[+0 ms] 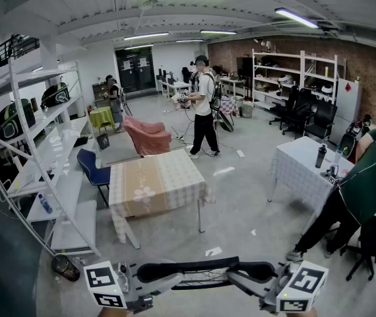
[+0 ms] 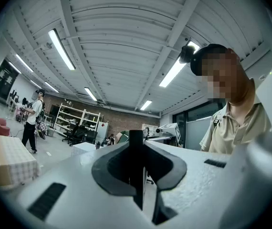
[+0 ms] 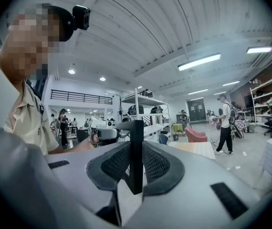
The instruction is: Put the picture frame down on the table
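A black picture frame (image 1: 204, 267) hangs edge-on at the bottom of the head view, held between my two grippers. My left gripper (image 1: 154, 279) is shut on its left end and my right gripper (image 1: 254, 279) on its right end. In the left gripper view the frame's thin black edge (image 2: 136, 166) stands upright between the dark pads (image 2: 112, 168). The right gripper view shows the same thing, with the frame edge (image 3: 136, 156) pinched between the meshed pads (image 3: 157, 163). The table (image 1: 155, 180), covered in a beige checked cloth, stands well ahead of the frame and lower.
White shelving (image 1: 36, 150) runs along the left, with a blue chair (image 1: 94, 167) by the table. A pink armchair (image 1: 147, 136) sits behind it. To the right are a white-clothed table (image 1: 303, 167) and a person bending over (image 1: 363, 183). Another person (image 1: 203, 107) stands farther back.
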